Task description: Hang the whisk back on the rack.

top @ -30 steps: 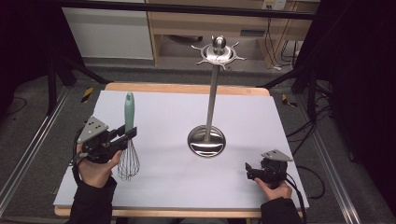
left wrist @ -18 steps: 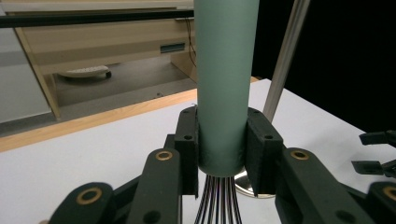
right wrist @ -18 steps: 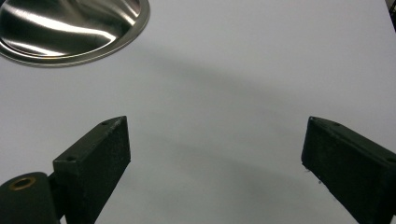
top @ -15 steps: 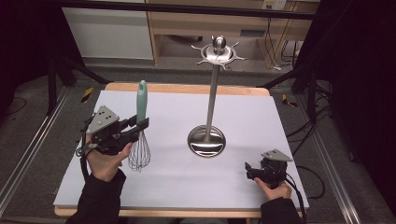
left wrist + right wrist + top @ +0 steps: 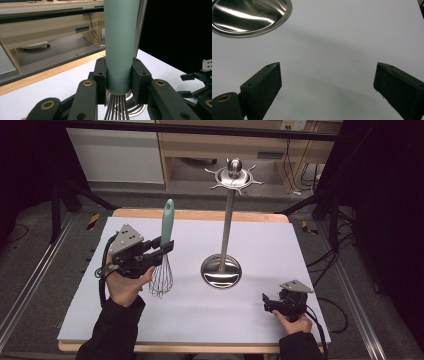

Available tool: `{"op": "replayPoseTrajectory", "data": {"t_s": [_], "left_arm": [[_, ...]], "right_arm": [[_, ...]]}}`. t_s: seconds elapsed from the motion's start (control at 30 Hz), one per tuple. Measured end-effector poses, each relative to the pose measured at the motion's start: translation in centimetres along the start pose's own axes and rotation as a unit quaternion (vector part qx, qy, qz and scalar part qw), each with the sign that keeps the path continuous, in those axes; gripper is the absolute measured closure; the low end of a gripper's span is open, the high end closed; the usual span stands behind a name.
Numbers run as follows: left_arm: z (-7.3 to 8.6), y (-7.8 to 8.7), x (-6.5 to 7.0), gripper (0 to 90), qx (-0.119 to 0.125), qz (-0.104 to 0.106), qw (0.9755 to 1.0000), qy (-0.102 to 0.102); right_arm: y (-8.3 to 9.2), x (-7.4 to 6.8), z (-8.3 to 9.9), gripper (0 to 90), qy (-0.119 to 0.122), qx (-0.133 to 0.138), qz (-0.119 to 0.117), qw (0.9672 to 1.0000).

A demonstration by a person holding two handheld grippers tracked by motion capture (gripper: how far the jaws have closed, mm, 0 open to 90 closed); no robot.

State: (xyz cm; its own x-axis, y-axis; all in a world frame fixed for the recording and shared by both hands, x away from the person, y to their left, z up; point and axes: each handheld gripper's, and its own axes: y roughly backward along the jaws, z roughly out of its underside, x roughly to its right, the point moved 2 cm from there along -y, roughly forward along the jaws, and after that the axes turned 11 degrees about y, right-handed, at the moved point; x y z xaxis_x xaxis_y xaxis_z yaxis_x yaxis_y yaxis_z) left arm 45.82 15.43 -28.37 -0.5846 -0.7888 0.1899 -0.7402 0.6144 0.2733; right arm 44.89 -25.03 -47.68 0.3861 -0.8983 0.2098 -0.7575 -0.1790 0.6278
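The left gripper (image 5: pixel 161 251) squeezes the smooth green handle of a wire whisk (image 5: pixel 163 251), left of the shiny metal stand (image 5: pixel 222 270). The right gripper (image 5: pixel 327 87), near the stand's round base, has its jaws wide apart over the white table (image 5: pixel 250 320).

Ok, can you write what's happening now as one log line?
left gripper: shut on whisk, upright | right gripper: open, empty | stand: untouched

The whisk (image 5: pixel 163 254) stood upright, its green handle (image 5: pixel 119 45) up and its wire loops hanging down above the white mat (image 5: pixel 200 320). It was left of the steel stand (image 5: pixel 223 245), whose tall pole rose from a round base to a hooked crown.
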Motion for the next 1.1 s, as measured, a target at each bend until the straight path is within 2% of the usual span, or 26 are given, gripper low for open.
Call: {"op": "replayPoseTrajectory", "data": {"t_s": [0.3,0.5,0.87,1.1], "left_arm": [[-1.2,-0.8,0.9,68.8,-0.003,0.012,0.9999,0.003],[-1.9,-1.8,1.7,68.9,-0.001,0.023,0.9997,-0.004],[-3.1,-3.0,3.1,68.8,-0.007,0.029,0.9994,-0.02],[-3.3,-4.0,3.6,68.8,-0.011,0.034,0.999,-0.026]], "right_arm": [[0.0,0.0,0.0,8.4,-0.001,0.002,0.0,1.0],[0.0,0.1,0.0,8.4,-0.001,0.002,-0.001,1.0],[0.0,0.1,0.0,8.4,-0.003,0.002,0.0,1.0],[0.0,0.1,0.0,8.4,-0.003,0.002,0.0,1.0]]}}
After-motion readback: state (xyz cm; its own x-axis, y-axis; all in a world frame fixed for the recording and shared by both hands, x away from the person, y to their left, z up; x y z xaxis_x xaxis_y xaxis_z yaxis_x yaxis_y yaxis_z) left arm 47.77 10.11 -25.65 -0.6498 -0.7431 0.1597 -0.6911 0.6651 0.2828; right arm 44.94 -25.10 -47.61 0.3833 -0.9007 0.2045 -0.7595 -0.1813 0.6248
